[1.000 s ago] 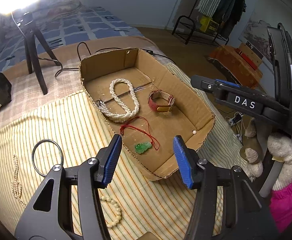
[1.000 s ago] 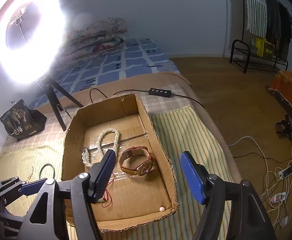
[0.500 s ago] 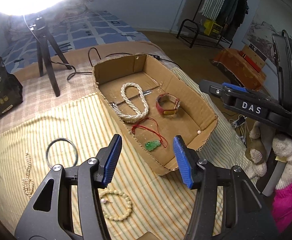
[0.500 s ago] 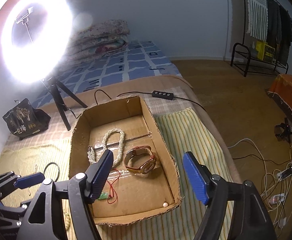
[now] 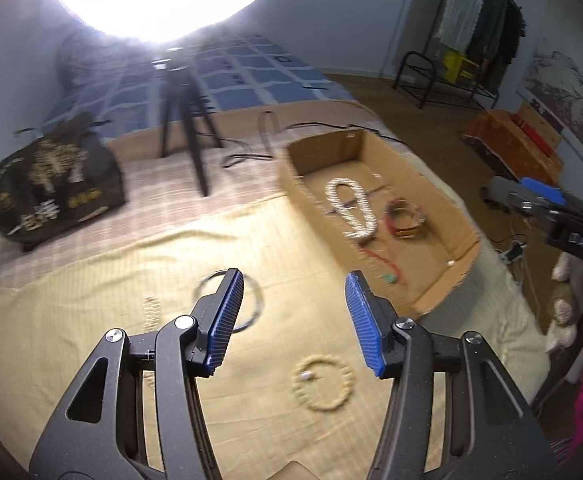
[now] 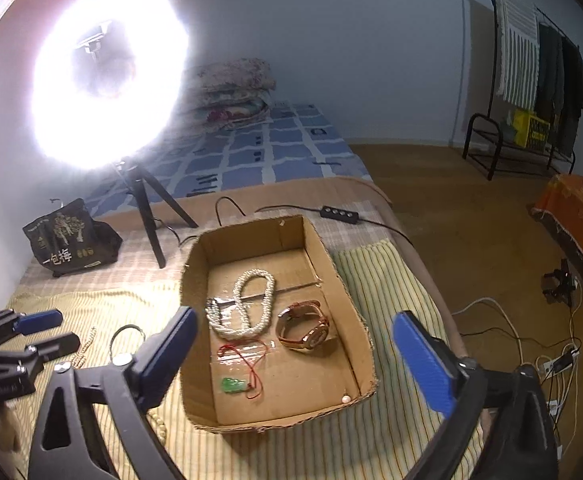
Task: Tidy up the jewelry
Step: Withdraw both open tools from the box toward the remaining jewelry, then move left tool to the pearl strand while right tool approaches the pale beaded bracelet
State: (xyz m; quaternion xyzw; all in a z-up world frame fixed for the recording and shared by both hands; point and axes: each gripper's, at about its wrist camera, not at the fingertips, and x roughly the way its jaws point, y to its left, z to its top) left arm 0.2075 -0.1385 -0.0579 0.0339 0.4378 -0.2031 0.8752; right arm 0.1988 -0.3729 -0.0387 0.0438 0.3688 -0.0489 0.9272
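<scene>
Now the left claw (image 5: 293,304) hangs half open and empty over the bead bracelet (image 5: 323,383). Right claw (image 6: 291,344), empty, is opening wide above the cardboard box (image 6: 361,320).

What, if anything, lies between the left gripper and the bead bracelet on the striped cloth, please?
Nothing visible does. The left gripper is open and empty, and the bead bracelet lies alone on bare striped cloth just below its fingertips, apart from the cardboard box.
</scene>
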